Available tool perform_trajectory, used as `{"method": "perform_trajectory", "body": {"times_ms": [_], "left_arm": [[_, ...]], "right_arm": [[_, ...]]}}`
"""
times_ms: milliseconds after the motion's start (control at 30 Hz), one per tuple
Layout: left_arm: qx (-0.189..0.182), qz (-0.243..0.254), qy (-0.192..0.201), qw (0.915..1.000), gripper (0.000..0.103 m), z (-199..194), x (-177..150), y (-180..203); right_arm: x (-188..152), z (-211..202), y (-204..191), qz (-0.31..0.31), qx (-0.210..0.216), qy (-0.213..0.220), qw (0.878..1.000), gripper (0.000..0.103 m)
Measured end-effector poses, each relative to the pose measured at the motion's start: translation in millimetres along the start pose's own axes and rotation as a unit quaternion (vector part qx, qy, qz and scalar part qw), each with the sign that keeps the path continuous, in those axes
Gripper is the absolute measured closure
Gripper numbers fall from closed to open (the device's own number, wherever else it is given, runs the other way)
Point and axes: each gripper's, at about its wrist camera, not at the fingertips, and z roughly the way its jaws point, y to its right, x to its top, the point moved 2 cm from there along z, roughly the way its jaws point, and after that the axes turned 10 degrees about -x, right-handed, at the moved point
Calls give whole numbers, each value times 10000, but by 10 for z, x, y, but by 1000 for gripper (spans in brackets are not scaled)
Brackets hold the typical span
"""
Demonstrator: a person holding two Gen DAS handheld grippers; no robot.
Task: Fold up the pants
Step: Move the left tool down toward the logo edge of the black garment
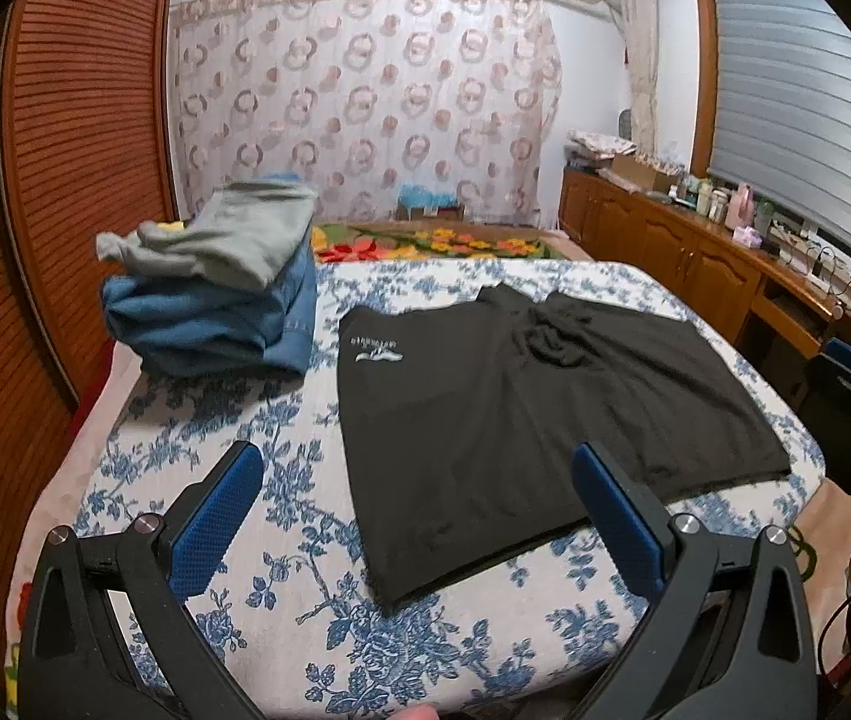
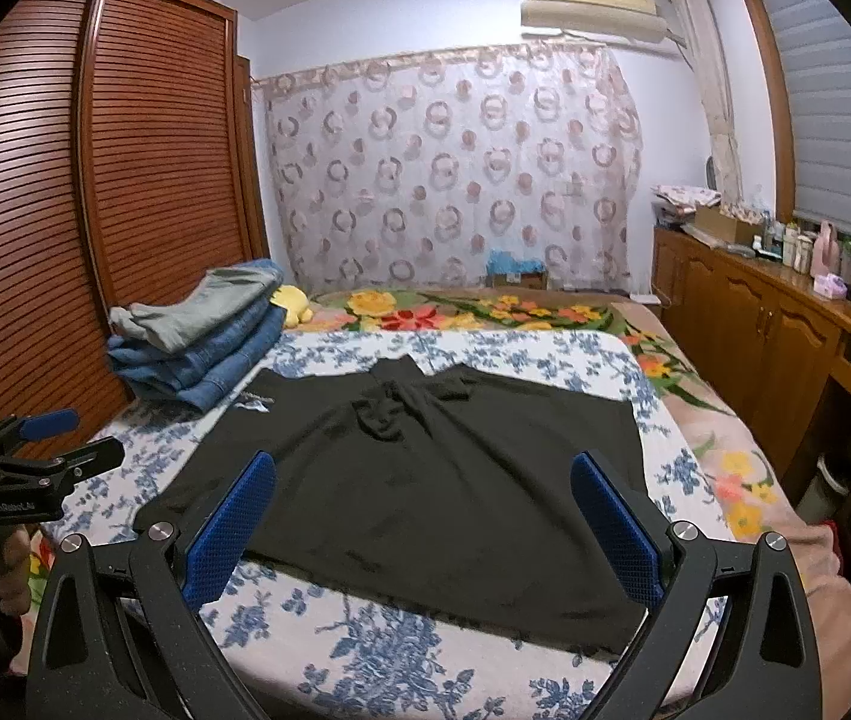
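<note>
On the left gripper (image 2: pixel 53 438), seen at the left edge of the right wrist view, a line of white lettering runs along its black body; it seems to read "GenRobot.Ai", though the letters are small and soft. The black pants (image 1: pixel 521 414) carry a light printed logo with a row of letters near one corner, upside down from the left wrist view and too blurred to read.

My two wrist cameras look forward from the bed's (image 1: pixel 143 420) near edge, low and close, sharing the black pants (image 2: pixel 425 480) and curtain (image 2: pixel 449 168).
</note>
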Motion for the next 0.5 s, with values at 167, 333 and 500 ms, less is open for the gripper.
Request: {"method": "perform_trajectory", "body": {"times_ms": [167, 333, 500], "left_arm": [[-20, -85, -175, 9998, 0, 126, -93, -116], [-67, -94, -406, 9991, 0, 240, -204, -188], [-103, -141, -531, 9984, 0, 292, -319, -304]], "right_arm": [[-17, 104, 0, -62, -74, -174, 9998, 4], [5, 178, 20, -93, -47, -405, 9991, 5], [45, 193, 36, -149, -77, -543, 9984, 5]]}}
